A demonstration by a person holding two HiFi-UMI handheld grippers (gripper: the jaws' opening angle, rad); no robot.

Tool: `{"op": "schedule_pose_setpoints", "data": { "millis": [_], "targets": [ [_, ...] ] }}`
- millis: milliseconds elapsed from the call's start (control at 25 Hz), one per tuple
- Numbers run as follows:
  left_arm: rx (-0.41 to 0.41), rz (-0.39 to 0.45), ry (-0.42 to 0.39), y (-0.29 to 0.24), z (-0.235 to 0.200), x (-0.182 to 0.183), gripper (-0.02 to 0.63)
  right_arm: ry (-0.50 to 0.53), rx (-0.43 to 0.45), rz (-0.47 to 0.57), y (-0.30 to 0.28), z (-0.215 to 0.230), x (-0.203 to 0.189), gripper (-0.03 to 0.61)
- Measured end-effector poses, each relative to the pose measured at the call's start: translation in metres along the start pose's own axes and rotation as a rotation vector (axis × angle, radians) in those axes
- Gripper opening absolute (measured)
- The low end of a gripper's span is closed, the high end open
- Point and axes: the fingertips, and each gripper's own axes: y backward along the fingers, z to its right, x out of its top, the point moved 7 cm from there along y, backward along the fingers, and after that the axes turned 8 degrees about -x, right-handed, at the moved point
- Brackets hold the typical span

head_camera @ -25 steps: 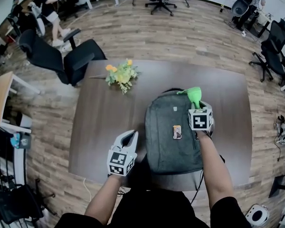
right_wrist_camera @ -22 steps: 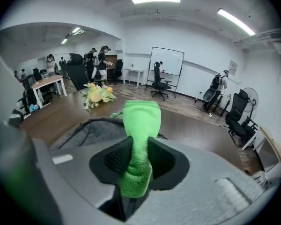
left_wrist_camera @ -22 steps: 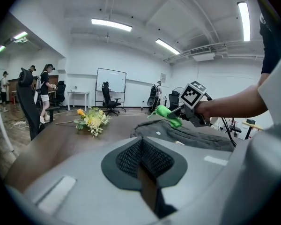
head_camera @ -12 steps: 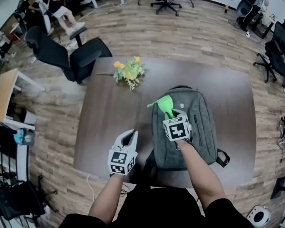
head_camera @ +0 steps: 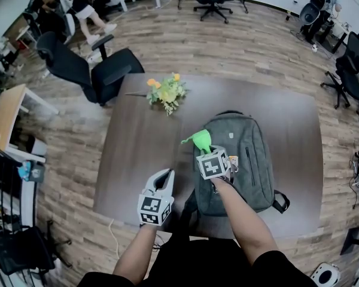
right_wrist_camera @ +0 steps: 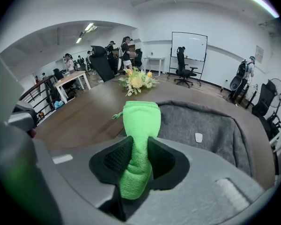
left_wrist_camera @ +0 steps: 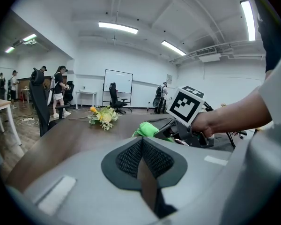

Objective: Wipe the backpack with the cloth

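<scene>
A grey backpack [head_camera: 242,154] lies flat on the dark wooden table [head_camera: 137,148], its top toward the far side. My right gripper [head_camera: 204,151] is shut on a green cloth [head_camera: 200,140], which hangs out over the backpack's left edge. In the right gripper view the cloth [right_wrist_camera: 140,121] is pinched between the jaws of the right gripper [right_wrist_camera: 138,156], with the backpack [right_wrist_camera: 210,130] to its right. My left gripper [head_camera: 163,177] rests by the table's near edge, left of the backpack. In its own view the left gripper [left_wrist_camera: 141,149] is shut on nothing.
A bunch of yellow flowers [head_camera: 166,90] lies on the table's far left part. A black office chair [head_camera: 90,70] stands beyond the table's left corner. More chairs [head_camera: 347,70] and people are farther off. A backpack strap [head_camera: 279,201] trails toward the near right.
My right gripper has carried the cloth leftward across the backpack, from its right side to its left edge. The left gripper has stayed in place.
</scene>
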Motion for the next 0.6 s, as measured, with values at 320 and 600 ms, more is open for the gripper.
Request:
{"op": "schedule_pose_setpoints", "data": {
  "millis": [320, 600],
  "targets": [
    [-0.025, 0.0, -0.011, -0.011, 0.011, -0.001, 0.015, 0.013, -0.13, 0.031, -0.002, 0.051, -0.004, 0.106],
    [-0.062, 0.001, -0.025, -0.024, 0.02, -0.001, 0.015, -0.019, -0.228, 0.016, 0.007, 0.095, -0.019, 0.106]
  ]
}}
